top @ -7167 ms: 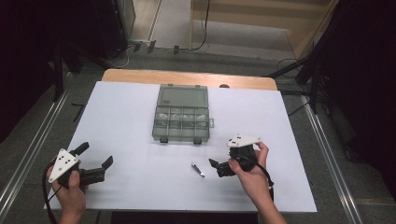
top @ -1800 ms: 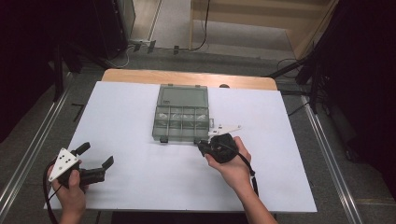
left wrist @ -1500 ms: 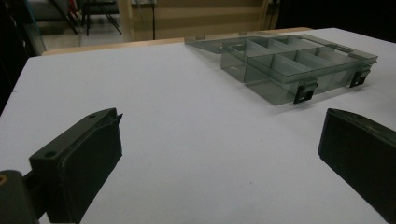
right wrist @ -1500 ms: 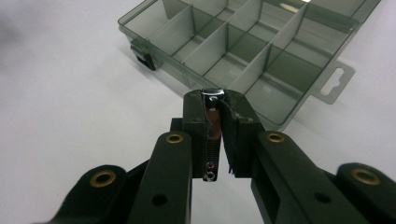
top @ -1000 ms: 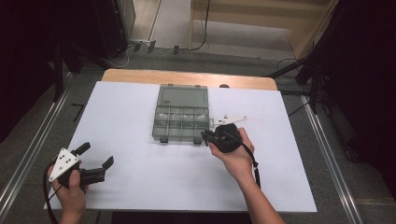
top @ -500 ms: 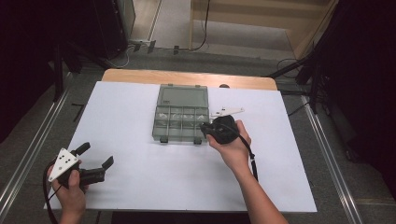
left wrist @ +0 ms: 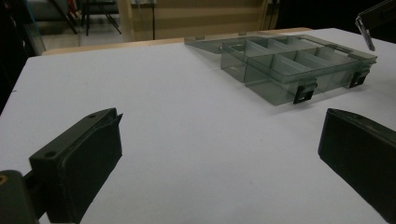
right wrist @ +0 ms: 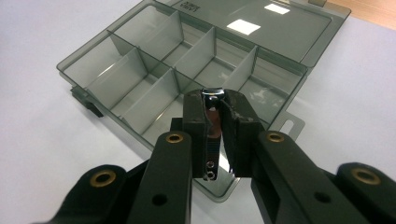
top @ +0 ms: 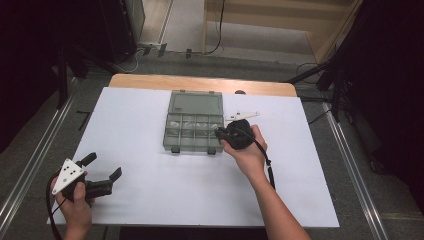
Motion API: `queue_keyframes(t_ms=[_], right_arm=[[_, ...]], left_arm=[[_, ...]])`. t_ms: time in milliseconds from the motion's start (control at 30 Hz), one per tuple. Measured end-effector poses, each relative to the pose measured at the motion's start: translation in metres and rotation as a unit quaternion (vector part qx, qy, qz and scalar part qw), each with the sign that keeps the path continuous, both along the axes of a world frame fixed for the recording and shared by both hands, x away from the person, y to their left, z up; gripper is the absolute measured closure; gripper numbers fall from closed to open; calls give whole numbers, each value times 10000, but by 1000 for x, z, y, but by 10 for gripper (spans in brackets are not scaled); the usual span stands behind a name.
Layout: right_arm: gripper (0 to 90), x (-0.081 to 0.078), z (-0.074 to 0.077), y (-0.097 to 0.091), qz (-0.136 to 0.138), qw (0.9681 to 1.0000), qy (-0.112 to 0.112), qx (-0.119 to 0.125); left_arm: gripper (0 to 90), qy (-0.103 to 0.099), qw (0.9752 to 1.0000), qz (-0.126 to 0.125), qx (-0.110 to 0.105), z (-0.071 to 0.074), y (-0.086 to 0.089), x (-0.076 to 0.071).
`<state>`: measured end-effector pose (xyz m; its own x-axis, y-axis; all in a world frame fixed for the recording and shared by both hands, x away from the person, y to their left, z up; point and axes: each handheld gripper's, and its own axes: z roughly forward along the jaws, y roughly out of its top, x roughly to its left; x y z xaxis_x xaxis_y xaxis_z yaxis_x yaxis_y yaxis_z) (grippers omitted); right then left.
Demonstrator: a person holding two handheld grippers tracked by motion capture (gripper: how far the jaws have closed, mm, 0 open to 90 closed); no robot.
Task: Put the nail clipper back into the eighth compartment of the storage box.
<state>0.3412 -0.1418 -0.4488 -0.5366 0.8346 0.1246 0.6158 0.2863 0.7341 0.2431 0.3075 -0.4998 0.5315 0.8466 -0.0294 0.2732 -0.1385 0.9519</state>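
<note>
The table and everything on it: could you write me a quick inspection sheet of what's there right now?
Surface: white table top, wooden strip along the far edge.
Job's things: grey organizer box open, lid laid back flat, the compartments I can see look empty; small metal piece clamped in the right gripper.
Clutter: nothing seen.
Grippers: right gripper shut on the piece at the box's near right corner; left gripper open, near the table's front left.
Cables: black cable along the right forearm.
Surroundings: dark floor, metal rails either side.

Embossed mark on lid (right wrist: 192,5) — too small to read
</note>
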Motion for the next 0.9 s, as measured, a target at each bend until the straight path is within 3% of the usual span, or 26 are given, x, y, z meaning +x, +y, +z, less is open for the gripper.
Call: queue_keyframes(t_ms=[900], right_arm=[[817,4,-24,0,48,9996,187,-207]], left_arm=[[0,2,10000,-2,4,0,0,0]])
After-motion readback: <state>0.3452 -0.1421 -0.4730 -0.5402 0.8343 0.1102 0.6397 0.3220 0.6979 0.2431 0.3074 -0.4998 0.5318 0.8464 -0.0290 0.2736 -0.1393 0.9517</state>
